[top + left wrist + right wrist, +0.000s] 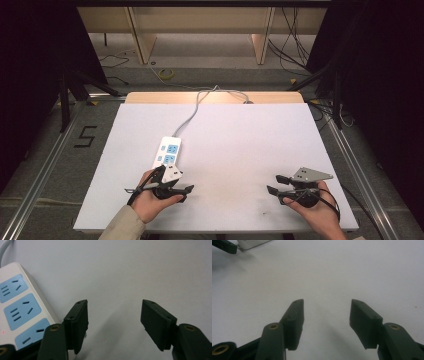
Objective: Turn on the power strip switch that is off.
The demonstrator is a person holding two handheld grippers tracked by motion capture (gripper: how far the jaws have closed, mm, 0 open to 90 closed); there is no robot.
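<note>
Carefully, with both tongs wide and empty, I should ease my left tongs (113,325) squarely over the white plastic power strip with blue sockets (18,307) on the bench (240,150).

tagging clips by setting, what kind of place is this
Probably a lab or workshop set up for recording, not a home. A white table stands inside a metal rail frame, cables trail over the bare floor behind, a floor mark "5" sits beside it, and a power strip lies on top.

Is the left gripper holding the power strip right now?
No. The left gripper is open over bare table, with the power strip lying beside its jaws.
</note>
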